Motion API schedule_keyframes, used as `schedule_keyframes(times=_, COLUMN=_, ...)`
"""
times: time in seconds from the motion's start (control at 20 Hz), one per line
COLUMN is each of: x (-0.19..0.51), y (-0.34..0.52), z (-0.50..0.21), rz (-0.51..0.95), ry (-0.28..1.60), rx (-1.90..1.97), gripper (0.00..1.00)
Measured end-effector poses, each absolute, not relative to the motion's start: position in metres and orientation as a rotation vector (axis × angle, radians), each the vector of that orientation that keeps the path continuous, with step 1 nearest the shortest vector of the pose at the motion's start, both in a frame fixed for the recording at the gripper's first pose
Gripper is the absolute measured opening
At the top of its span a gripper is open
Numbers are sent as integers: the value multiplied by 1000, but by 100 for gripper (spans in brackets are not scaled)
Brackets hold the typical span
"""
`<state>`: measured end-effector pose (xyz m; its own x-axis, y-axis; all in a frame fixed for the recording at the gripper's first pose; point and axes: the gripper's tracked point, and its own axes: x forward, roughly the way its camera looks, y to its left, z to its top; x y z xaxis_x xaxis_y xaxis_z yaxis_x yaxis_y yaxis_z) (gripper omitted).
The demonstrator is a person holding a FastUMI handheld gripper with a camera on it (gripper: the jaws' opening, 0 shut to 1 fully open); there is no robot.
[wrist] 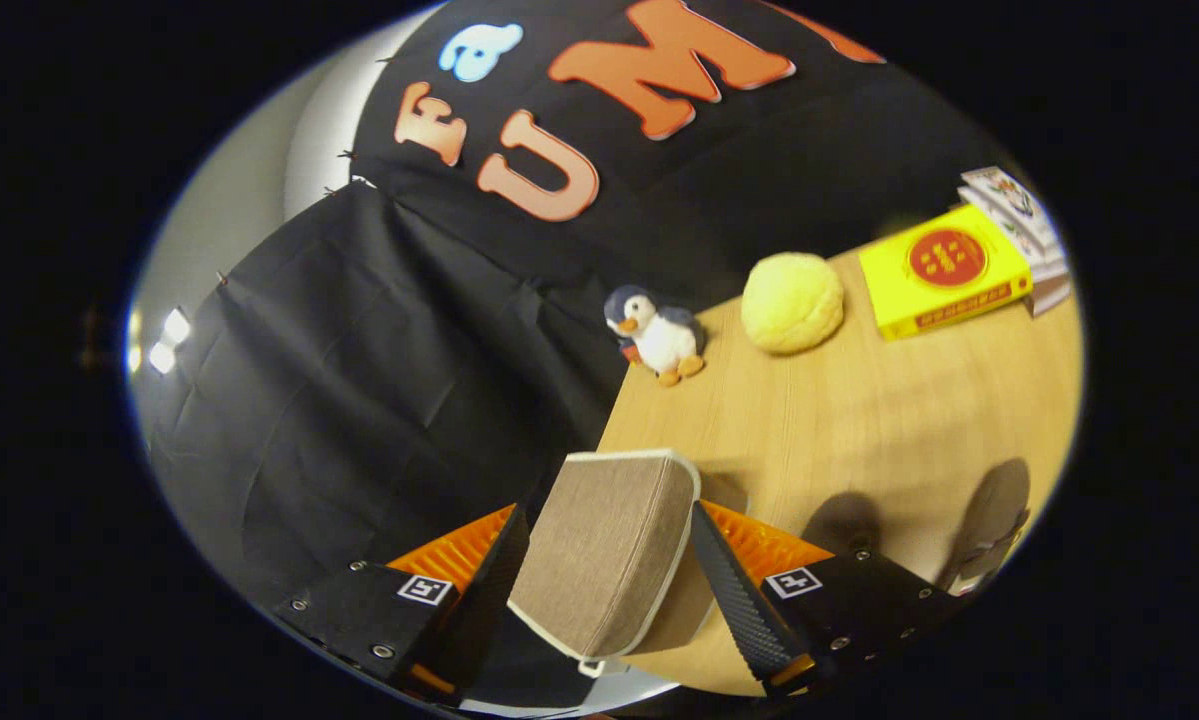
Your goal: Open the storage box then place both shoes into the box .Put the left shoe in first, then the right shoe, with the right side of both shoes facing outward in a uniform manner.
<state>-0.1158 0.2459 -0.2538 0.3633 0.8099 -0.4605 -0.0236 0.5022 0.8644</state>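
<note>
My gripper [609, 512] is shut on the storage box lid [599, 550], a beige fabric panel with white piping. The lid stands between the two fingers, and each finger presses on one of its sides. It is lifted and tilted over the left edge of the wooden table [859, 420]. The box body is hidden under the lid and the fingers. To the right of the right finger, part of a grey shoe [991, 525] lies on the table; the rest of it is cut off.
Beyond the fingers, a small penguin plush [659, 335] stands at the table's far left corner, with a round yellow plush [792, 302] beside it. A yellow book [944, 268] and a stack of books [1024, 225] lie further right. Black cloth hangs to the left.
</note>
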Motion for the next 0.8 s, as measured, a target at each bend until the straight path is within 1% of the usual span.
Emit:
schedule_keyframes(times=0.35, x=-157, y=281, z=-309, rz=691, ry=1243, rx=954, gripper=97)
schedule_keyframes(times=0.5, x=-167, y=293, z=-326, rz=724, ry=1268, rx=960, gripper=97)
schedule_keyframes(times=0.8, x=-187, y=316, z=-337, rz=810, ry=1304, rx=1025, gripper=96)
